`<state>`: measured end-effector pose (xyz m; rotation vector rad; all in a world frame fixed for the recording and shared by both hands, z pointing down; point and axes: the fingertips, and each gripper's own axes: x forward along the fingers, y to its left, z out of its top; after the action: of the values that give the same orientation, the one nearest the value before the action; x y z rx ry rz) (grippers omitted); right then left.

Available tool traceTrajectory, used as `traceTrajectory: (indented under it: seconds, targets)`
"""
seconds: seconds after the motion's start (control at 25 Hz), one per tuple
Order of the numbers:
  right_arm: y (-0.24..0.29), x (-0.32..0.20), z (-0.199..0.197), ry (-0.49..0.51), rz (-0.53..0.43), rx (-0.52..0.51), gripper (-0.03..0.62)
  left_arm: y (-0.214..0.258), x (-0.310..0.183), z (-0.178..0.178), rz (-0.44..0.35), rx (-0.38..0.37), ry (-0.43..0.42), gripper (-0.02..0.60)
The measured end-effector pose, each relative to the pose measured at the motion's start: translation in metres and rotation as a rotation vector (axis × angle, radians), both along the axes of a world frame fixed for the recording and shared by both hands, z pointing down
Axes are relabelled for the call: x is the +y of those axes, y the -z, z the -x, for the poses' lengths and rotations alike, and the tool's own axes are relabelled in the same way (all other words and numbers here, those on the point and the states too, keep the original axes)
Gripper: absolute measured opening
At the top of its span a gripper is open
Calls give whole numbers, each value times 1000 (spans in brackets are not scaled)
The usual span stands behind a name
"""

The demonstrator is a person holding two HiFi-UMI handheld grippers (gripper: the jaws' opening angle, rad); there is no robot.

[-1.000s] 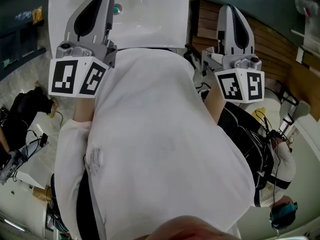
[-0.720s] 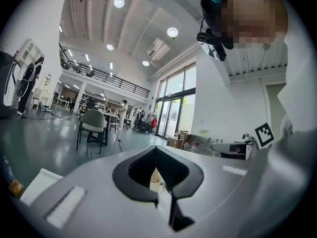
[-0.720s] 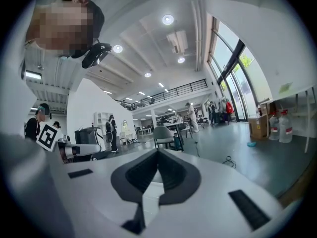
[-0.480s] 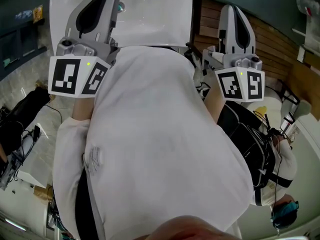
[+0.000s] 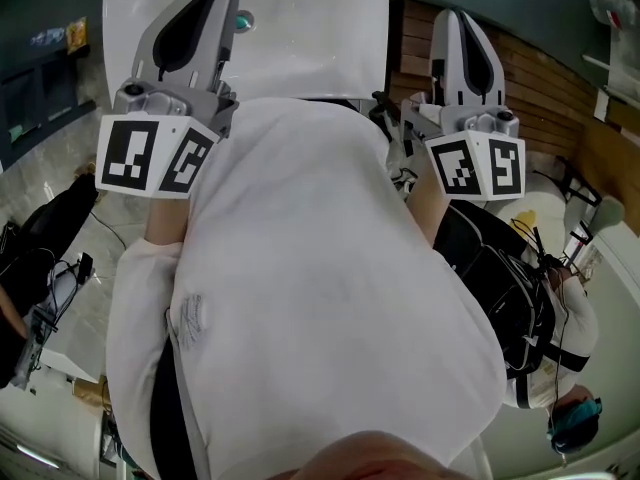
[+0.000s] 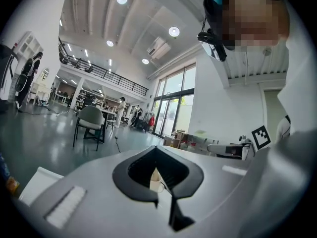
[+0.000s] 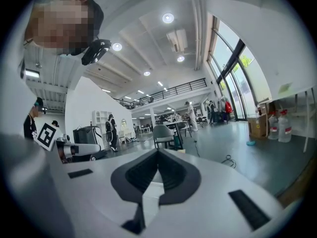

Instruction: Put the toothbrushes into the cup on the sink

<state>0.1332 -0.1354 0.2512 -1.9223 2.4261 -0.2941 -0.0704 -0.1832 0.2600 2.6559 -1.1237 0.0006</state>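
**Spotter A:** You are holding the left gripper out over the glossy white sink. Its black-padded jaws are pressing together, leaving only a thin slit.

**Spotter B:** Through that slit you are looking at a pale, cup-like shape. I cannot tell what it is. The pads are closing on themselves, not on an object.

**Spotter A:** Your right gripper is pointing out beside the sink, over the brown wooden slats. Its jaws are closing fully on themselves in the same way.

**Spotter B:** A small teal item is lying on the sink, just beside your left gripper's nose. I cannot tell whether it is a toothbrush or the cup. No view is showing either of those clearly.

**Spotter A:** Your white shirt is filling the middle of the head view. The black-and-white marker cube on your left gripper is sitting at its left edge.

**Spotter B:** A person in black and white clothing is standing close at your right side.
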Motion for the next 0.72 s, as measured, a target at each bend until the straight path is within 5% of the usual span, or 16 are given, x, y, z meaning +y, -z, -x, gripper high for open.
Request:
traceTrajectory:
  seconds: [0.72]
  targets:
    - [-13, 12, -6, -51, 74, 27, 9, -21, 2, -21, 74, 17, -98, -3]
